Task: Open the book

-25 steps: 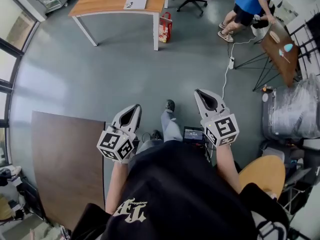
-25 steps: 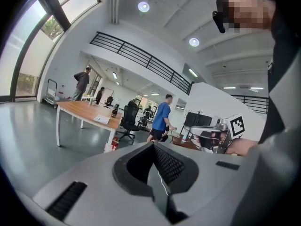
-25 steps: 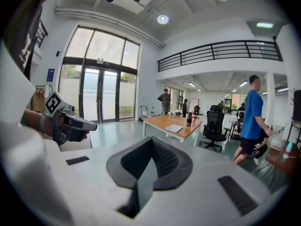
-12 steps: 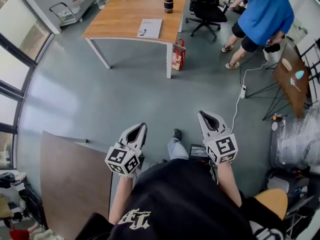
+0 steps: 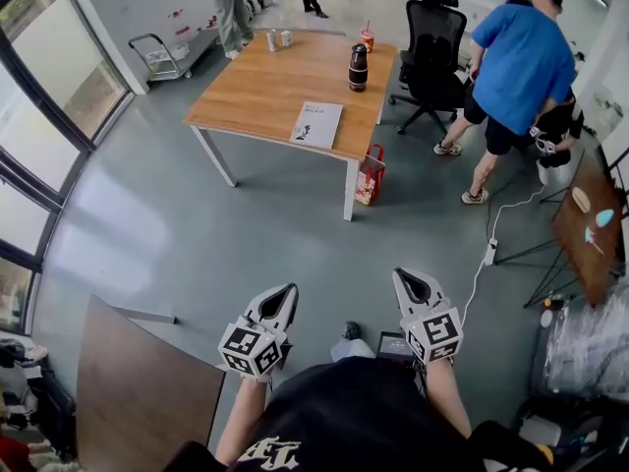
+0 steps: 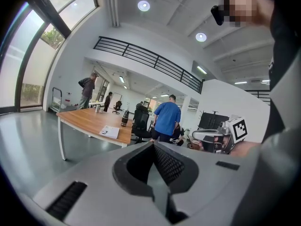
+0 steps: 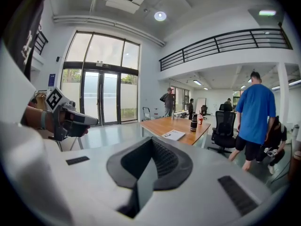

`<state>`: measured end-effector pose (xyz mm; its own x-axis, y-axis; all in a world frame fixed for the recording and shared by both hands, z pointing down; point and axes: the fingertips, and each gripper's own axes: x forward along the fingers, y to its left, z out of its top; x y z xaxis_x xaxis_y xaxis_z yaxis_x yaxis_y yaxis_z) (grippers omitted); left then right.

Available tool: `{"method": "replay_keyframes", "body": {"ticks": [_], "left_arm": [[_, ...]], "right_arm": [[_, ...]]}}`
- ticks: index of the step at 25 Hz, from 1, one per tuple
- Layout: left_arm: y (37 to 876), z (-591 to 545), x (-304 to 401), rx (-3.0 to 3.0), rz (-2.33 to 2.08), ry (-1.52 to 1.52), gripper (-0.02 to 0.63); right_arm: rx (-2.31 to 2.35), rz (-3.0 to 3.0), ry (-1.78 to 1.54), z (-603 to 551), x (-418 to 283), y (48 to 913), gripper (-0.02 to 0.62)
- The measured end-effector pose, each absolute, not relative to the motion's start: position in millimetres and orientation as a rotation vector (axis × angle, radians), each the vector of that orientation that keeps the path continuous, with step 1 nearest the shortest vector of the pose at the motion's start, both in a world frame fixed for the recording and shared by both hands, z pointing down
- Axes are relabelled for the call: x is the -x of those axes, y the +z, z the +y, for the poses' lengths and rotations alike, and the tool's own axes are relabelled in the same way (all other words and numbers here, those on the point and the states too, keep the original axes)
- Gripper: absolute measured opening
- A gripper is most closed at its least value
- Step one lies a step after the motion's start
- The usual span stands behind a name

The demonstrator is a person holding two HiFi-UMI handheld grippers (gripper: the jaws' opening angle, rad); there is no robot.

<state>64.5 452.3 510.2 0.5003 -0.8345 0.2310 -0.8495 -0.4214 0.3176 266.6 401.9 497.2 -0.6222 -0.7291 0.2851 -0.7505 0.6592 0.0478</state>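
**Book closed on a distant bench; both tools shut and empty**

Book [image 5: 317, 124]: a thin white volume lying flat and closed on the wooden bench [image 5: 257, 88], near the bench's front edge and towards its right-hand corner. A dark bottle [image 5: 359, 67] stands further back on the same surface, apart from the book. A red bag [image 5: 371, 175] sits on the floor beside the near right leg.

Left tool [image 5: 283, 295] and right tool [image 5: 406, 280]: both held out level in front of the person, jaws pressed together with nothing between them, as each tool's own view confirms.

Governing relation: the book lies straight ahead of both tools and well apart from them, with a stretch of bare grey floor between. Its line falls between the two tools, somewhat closer to the left one, so the left hand appears marginally the nearer. Its long axis runs roughly away from the person, slightly slanted. Which long edge carries the spine cannot be told at this distance. Opening has not begun; the approach to the bench looks like the step in hand.
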Motion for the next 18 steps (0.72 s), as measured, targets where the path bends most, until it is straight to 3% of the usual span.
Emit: {"method": "replay_keyframes", "body": {"ticks": [18], "left_arm": [[503, 319, -73, -2.302, -1.490, 0.041, 0.000]], "right_arm": [[-1.110, -2.622, 0.167, 265, -287, 507, -0.012]]}}
